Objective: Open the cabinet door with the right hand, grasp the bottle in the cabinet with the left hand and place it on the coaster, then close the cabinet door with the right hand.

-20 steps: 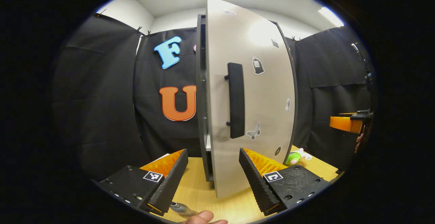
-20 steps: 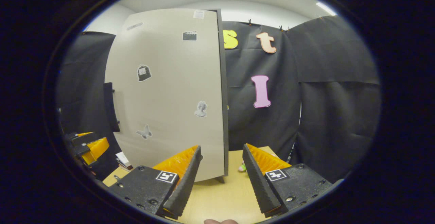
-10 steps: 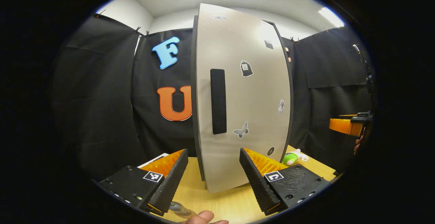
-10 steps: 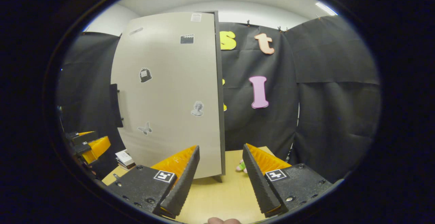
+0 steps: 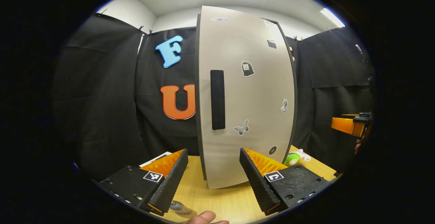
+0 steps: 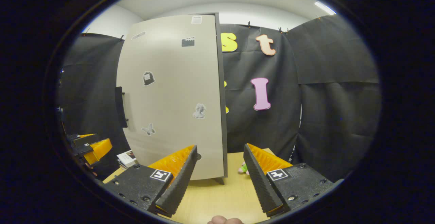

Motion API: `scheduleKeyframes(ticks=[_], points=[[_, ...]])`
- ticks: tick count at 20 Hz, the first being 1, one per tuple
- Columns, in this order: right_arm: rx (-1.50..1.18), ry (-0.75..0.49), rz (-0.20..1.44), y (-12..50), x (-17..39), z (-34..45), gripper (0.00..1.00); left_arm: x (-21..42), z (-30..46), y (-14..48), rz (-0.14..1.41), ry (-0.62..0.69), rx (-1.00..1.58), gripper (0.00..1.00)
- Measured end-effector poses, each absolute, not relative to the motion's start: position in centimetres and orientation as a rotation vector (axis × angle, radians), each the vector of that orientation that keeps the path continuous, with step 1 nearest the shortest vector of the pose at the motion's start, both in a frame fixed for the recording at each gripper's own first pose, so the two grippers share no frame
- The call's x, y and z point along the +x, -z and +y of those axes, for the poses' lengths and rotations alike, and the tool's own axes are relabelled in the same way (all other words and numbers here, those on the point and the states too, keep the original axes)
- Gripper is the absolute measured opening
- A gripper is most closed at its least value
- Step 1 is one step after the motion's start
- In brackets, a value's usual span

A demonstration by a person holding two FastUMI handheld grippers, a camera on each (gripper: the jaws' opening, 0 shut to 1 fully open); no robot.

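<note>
Both of my grippers stood with their jaws apart and nothing between them: the left gripper (image 5: 213,174) over the wooden table (image 5: 224,205), the right gripper (image 6: 219,173) likewise, each well short of the cabinet.

Straight ahead of my left jaws, the beige cabinet door (image 5: 244,98) lay flush against its dark frame, no gap showing along the edge, so I judged it closed. Its black bar handle (image 5: 217,100) stood upright above and just left of the line between my left fingers. From my right jaws the same door (image 6: 173,98) sat ahead and to the left, the handle (image 6: 121,106) at its far edge, and my left gripper (image 6: 91,149) showed low beyond it.

Just below my left jaws, near the left finger's tip, sat what looked like the clear bottle (image 5: 181,211) on the table; its top alone was visible there, glassy and pale, and I could not tell whether a coaster lay under it. If that was the bottle, then the fetching and the closing both looked done, and little or nothing was left but to draw the grippers back. Beyond my left jaws, to the right of the door's foot, lay a small green and pink toy (image 5: 296,156).
</note>
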State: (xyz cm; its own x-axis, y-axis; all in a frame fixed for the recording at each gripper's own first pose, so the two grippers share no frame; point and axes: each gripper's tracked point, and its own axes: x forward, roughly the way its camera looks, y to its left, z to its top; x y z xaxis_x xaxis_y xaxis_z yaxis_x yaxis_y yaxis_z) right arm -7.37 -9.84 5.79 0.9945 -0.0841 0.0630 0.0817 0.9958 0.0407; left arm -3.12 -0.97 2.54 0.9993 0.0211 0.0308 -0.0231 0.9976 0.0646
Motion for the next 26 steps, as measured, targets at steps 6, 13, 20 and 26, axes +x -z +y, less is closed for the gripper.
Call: scheduleKeyframes(ticks=[6,13,20,26], points=[[0.043,0.063,-0.064,-5.5,-6.4,-9.5,0.91,-3.0,-0.9,-1.5,0.021,-0.029,0.016,0.92],[0.069,0.025,-0.041,-5.1,-5.3,-8.6,0.91,-3.4,-0.4,-2.2,0.000,-0.047,0.017,0.93],[0.060,0.016,-0.056,-5.5,-5.4,-8.9,0.91,-3.5,-1.4,-2.4,-0.009,-0.046,0.029,0.93],[0.067,0.026,-0.052,-5.5,-5.6,-9.5,0.89,-4.0,-1.9,-2.3,-0.014,-0.035,0.029,0.92]])
